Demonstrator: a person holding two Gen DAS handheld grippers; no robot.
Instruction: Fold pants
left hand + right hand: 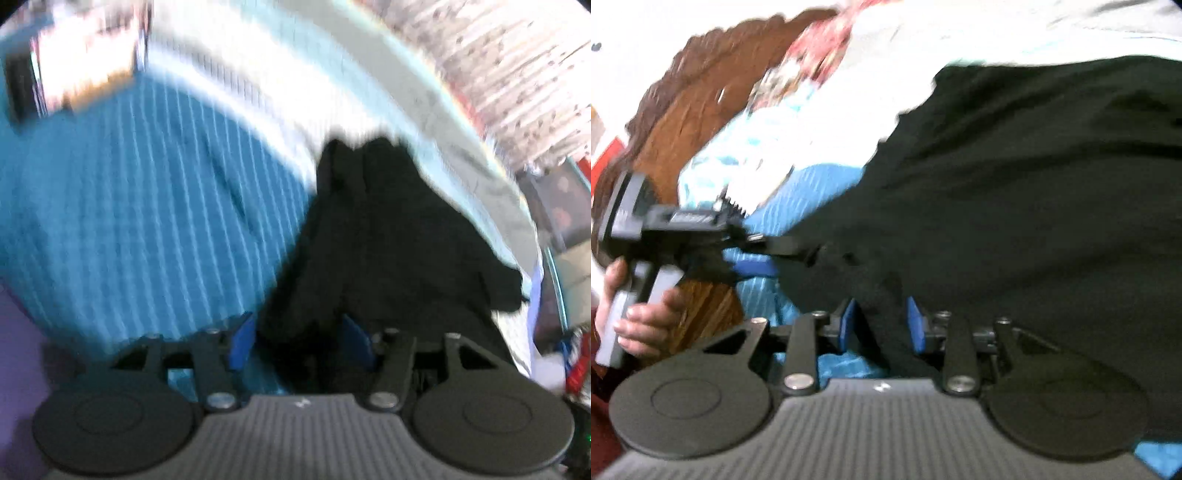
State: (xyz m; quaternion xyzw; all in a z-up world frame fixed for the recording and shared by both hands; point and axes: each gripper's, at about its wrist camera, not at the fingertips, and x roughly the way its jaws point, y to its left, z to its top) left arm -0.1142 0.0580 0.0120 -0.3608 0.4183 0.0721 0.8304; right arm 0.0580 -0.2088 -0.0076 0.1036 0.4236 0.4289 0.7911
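1. Right now, through my left wrist camera, the left gripper [299,343] points down at the black pants [388,240], with dark cloth bunched between its two blue pads [242,345]. The pads stand apart, and with this blur I cannot tell whether they actually press on the fabric.
2. The pants lie on a blue striped bedspread [129,221], stretching away from my gripper toward the pale sheet [369,96] along the far edge of the bed. Their far end is rumpled into two soft peaks.
3. On my right wrist camera, the right gripper [882,325] has a fold of the pants [1015,203] running between its blue pads [849,325]. The gap is narrow and filled by the cloth, so I read it as clamped on the pants.
4. From this side the pants fill most of the picture as a broad dark mass, covering the blue bedspread [812,184], with only a strip of it showing at their left edge.
5. At the left of the same view I see the other gripper [768,254], held by a hand [639,317] wrapped around its grey handle. Its tip reaches the left edge of the pants; whether it grips there I cannot tell.
6. A brown wooden headboard [683,122] stands behind that hand.
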